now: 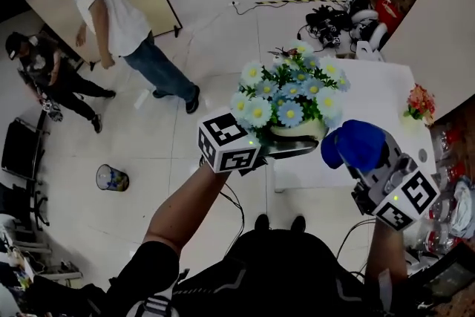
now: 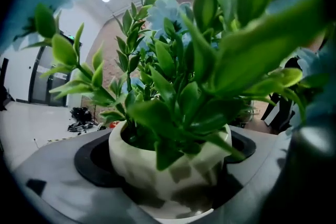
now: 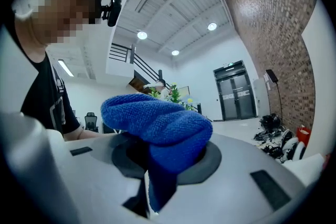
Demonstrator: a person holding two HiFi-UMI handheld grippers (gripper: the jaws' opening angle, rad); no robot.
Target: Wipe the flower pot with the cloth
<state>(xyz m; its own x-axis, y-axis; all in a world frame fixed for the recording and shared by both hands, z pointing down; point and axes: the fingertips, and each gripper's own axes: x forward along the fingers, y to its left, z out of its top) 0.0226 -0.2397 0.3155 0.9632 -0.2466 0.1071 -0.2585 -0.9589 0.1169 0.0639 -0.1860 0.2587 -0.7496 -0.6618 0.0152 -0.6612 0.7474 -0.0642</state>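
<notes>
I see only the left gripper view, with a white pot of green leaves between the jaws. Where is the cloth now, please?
Observer: The right gripper is shut on the blue cloth.
Operator: Does it touch the pot?
Observer: In the head view it is close at the pot's right; contact I cannot tell.
Operator: What else is near?
Observer: A small bunch of red flowers on a white table.

Your left gripper [image 1: 282,150] holds the flower pot [image 1: 298,133] over the near edge of the table [image 1: 386,93]. The cloth [image 1: 355,143], in your right gripper [image 1: 369,167], sits just beside the pot's right.
</notes>
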